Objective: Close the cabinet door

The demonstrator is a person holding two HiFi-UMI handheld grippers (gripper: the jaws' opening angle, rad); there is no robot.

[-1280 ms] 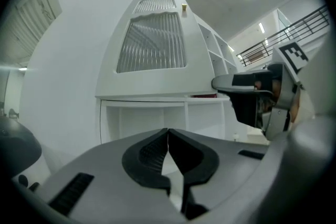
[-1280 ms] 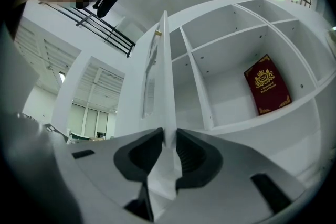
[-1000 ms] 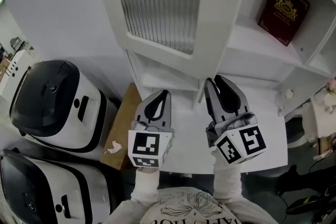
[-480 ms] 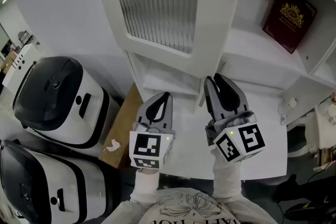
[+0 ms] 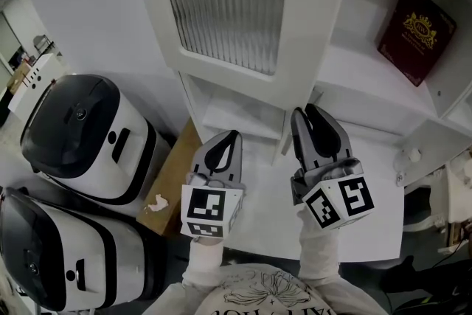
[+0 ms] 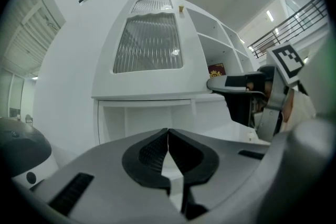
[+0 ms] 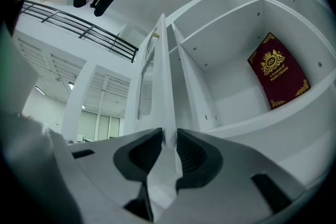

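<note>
Cabinet door (image 5: 221, 4) swung open, ribbed glass, 2 forearms raised side by side over white counter (image 5: 369, 181), left gripper (image 5: 232, 135) pointing forward, jaws together and empty, right gripper (image 5: 310, 111) slightly ahead, jaws pinching door's free edge near its lower corner, maroon book (image 5: 414, 33) on shelf beyond

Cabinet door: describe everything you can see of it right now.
The cabinet door is white, a painted-looking frame around a ribbed translucent pane. It stands open, swung out from the shelves. The right gripper has its jaws closed on the door's free edge near the bottom.
</note>
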